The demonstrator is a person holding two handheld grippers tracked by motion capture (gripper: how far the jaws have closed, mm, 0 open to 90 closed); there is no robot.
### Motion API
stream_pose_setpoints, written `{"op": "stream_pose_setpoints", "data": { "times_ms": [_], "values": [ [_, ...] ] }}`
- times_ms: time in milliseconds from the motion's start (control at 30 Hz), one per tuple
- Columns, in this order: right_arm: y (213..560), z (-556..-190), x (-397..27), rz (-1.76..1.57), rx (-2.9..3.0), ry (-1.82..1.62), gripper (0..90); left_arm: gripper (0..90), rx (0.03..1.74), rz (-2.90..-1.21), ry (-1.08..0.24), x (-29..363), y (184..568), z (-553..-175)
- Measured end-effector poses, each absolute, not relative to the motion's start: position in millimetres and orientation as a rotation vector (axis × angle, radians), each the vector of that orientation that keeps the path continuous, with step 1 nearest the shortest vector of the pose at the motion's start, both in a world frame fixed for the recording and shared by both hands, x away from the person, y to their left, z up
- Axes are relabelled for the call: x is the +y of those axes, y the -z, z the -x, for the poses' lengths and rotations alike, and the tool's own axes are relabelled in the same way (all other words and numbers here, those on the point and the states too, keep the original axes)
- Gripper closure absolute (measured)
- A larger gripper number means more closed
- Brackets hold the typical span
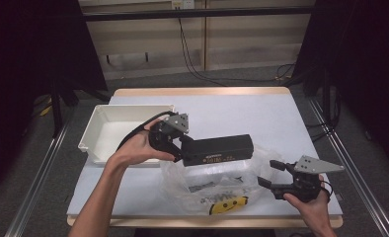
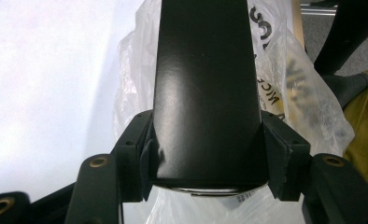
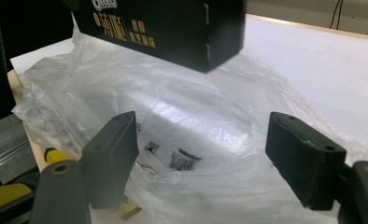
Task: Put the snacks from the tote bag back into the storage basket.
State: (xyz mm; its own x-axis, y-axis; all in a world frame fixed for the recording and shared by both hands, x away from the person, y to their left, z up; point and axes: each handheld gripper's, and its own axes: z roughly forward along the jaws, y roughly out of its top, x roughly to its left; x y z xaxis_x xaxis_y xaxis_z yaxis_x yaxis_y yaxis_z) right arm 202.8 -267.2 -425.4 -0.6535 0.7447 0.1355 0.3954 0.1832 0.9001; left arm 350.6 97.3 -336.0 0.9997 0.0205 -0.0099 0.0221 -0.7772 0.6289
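Note:
My left gripper (image 1: 181, 150) is shut on one end of a long black box (image 1: 217, 149), held level above a clear plastic bag (image 1: 217, 185). In the left gripper view both pads clamp the sides of the black box (image 2: 205, 93), with the bag (image 2: 289, 79) beneath it. My right gripper (image 1: 270, 174) rests at the bag's right edge, open with nothing between its jaws. In the right gripper view its fingers (image 3: 112, 156) frame the mouth of the bag (image 3: 187, 126), and the black box (image 3: 163, 28) with gold lettering hangs above.
A white tray (image 1: 96, 131) stands at the left of the pale table (image 1: 261, 113). A yellow smiley print (image 1: 229, 204) shows on the bag near the table's front edge. Dark curtains and metal rails flank the table.

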Motion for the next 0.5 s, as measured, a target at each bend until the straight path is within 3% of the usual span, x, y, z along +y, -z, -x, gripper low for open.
{"op": "stream_pose_setpoints", "data": {
  "times_ms": [500],
  "values": [
    [426.3, -204.2, -264.6, -1.077, 2.143, -1.454, 24.5, 43.4, 0.119, -2.44, -0.035, 134.8, 326.1, -361.7]
  ]
}}
